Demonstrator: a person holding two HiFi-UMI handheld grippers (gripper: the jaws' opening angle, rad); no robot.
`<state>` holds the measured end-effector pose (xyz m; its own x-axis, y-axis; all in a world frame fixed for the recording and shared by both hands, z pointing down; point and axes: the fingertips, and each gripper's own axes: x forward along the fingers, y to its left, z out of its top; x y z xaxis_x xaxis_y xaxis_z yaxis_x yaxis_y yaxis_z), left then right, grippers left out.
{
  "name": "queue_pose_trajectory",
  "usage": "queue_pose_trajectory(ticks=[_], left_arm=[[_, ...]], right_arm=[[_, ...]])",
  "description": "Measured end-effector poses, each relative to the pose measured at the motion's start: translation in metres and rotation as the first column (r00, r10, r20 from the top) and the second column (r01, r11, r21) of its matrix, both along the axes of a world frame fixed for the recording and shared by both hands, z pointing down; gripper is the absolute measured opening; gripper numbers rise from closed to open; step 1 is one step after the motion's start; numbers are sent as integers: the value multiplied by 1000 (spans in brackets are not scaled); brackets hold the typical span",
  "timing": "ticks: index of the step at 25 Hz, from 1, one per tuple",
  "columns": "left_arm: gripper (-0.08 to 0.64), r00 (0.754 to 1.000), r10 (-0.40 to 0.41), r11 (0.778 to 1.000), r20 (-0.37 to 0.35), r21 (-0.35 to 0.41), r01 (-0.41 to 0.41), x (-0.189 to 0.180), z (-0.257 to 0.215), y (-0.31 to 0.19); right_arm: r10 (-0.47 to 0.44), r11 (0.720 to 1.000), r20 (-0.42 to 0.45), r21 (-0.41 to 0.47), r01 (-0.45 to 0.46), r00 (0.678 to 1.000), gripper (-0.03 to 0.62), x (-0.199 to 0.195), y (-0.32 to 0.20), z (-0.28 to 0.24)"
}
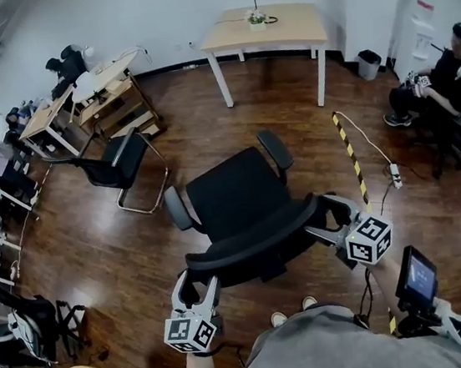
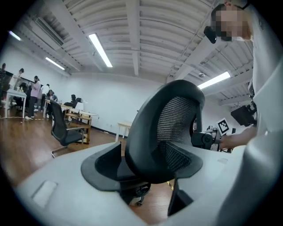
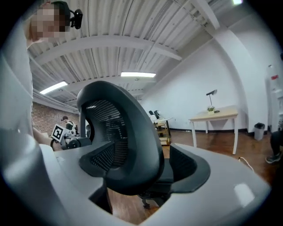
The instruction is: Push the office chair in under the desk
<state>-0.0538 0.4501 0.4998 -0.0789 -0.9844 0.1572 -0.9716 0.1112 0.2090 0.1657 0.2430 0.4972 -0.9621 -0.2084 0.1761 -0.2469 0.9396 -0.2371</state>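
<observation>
the office chair (image 1: 242, 207) stands in the open middle of the floor, well apart from the desk (image 1: 294, 23), with its seat facing that desk and its curved backrest toward the person. it is all black: a smooth padded seat, 2 rounded armrests and a backrest of fine mesh stretched in a thick, glossy moulded rim.

the left gripper (image 1: 195, 283) has its jaws spread wide with the left end of the backrest rim between them. a gap shows beside the left pad, and the grey body around the dark pads looks matte. the right gripper (image 1: 326, 221) is spread just as wide around the right end of the rim (whether any pad actually touches the rim, i cannot tell).

the floor (image 1: 96, 247) is dark, shiny wood planks, and a yellow and black striped strip (image 1: 348, 151) lies across it. the desk has a pale wooden top on white legs and stands near the white back wall. a black sled-base chair (image 1: 122, 164) stands to the left. a person (image 1: 452, 78) sits at the right. the ceiling (image 2: 132, 26) is ribbed and white, with long strip lights.
</observation>
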Motion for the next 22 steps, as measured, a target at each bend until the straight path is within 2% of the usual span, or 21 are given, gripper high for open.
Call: queue_pose_trajectory(ticks=[3,5,15,22], left_arm=[[307,999,28,1000,-16,-4,-28,-1,4,-10],[310,999,23,1000,-25,-2,-23,-3,6,-12],[290,997,-42,999,-62,7,42,-14,2,-8],[285,997,7,1000,-77,21,-6,-35,0,-4]], right_arm=[[-77,997,-50,-12,76,996,392,-17,3,13],[-92,996,-59,-20,91,994,367,-22,7,18],[-88,995,-22,-46,87,996,326,-21,14,12],[-39,997,-18,-66,38,999,314,-32,30,14]])
